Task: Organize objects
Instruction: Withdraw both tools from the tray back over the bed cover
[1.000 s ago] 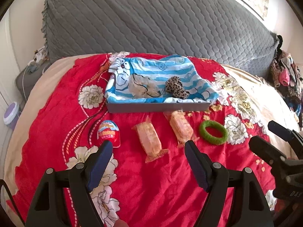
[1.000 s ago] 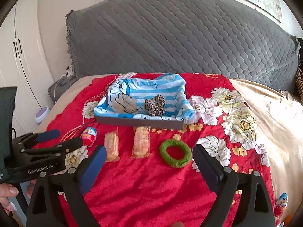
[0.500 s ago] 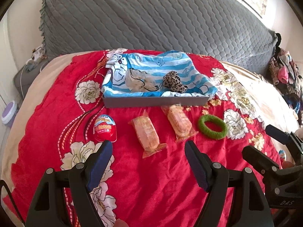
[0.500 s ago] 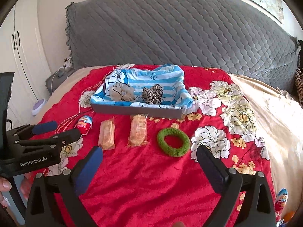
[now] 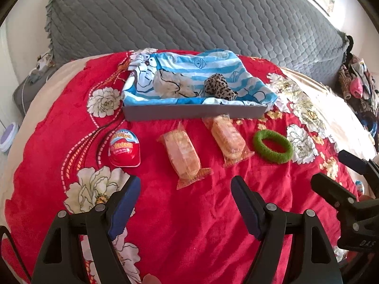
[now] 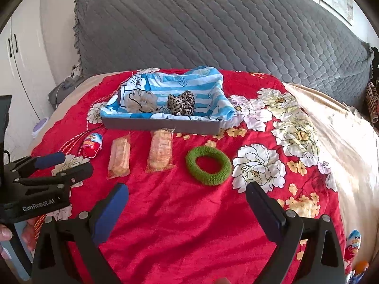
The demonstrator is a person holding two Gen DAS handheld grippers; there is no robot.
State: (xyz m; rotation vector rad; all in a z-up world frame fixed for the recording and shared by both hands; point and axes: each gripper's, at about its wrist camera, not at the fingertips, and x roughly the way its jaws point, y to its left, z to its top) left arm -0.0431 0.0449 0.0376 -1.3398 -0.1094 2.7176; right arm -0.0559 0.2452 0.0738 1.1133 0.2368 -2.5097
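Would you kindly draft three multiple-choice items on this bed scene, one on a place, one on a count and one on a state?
1. Where does the leopard-print scrunchie lie?
A. in the grey tray on the blue striped cloth
B. on the red blanket beside the green ring
C. between the left gripper's fingers

2. How many clear-wrapped snack packs lie in front of the tray?
A. one
B. two
C. four

3. How does the left gripper stand?
A. shut on the red egg
B. shut on nothing
C. open and holding nothing

Answers:
1 A, it sits inside the tray on the cloth.
2 B, one snack pack and a second snack pack lie side by side.
3 C, only blanket shows between its spread fingers.
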